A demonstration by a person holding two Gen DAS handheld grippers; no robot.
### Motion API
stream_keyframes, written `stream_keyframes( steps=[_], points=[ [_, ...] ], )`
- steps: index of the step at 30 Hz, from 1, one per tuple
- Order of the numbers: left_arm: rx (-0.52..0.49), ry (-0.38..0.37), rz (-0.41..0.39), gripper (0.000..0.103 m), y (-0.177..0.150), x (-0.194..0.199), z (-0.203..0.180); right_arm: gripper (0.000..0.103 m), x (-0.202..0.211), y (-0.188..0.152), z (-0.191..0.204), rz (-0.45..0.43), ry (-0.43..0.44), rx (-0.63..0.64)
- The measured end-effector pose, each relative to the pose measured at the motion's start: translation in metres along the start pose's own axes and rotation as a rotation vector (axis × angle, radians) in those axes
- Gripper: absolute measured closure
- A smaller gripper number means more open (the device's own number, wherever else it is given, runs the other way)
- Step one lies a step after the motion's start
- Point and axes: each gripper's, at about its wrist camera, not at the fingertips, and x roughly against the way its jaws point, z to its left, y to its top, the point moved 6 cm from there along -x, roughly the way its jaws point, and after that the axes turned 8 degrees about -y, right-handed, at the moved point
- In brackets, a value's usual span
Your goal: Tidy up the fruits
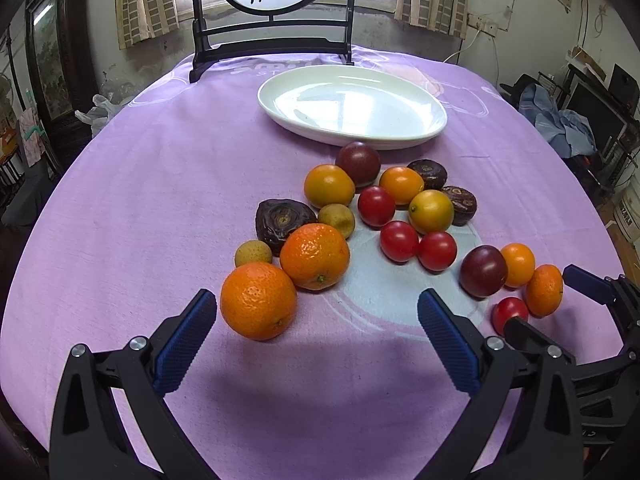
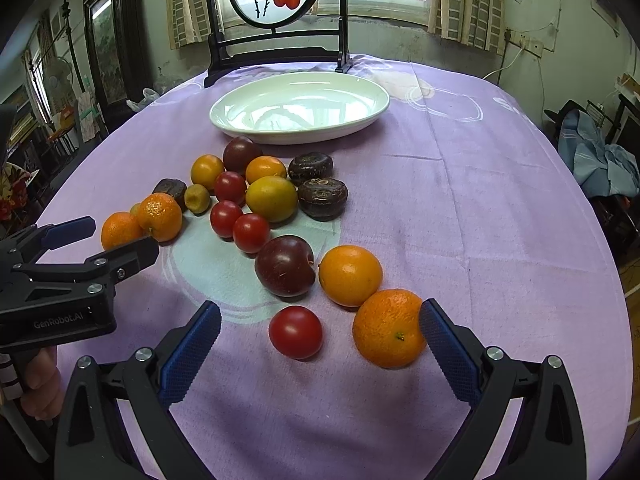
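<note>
While both claws hover over the purple cloth (image 1: pixel 160 184), I see left gripper (image 1: pixel 318 312) spread wide, orange (image 1: pixel 258 300) just inside its left finger. Right gripper (image 2: pixel 320 322) released too, tomato (image 2: pixel 295 332) between fingers, mandarin (image 2: pixel 388 328) touching right pad. Plate (image 1: pixel 400 140) far ahead, empty.

Bright window backlight, fisheye-warped edges.
</note>
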Motion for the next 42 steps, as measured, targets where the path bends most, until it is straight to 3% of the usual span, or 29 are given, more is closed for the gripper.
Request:
stream_keyframes(
  steps=[42],
  points=[
    [-0.003, -0.001, 0.005, 0.004, -0.0078, -0.0005, -0.0055, 0.003, 0.0001, -0.0031, 0.0001, 0.002, 0.001, -0.002]
  ],
)
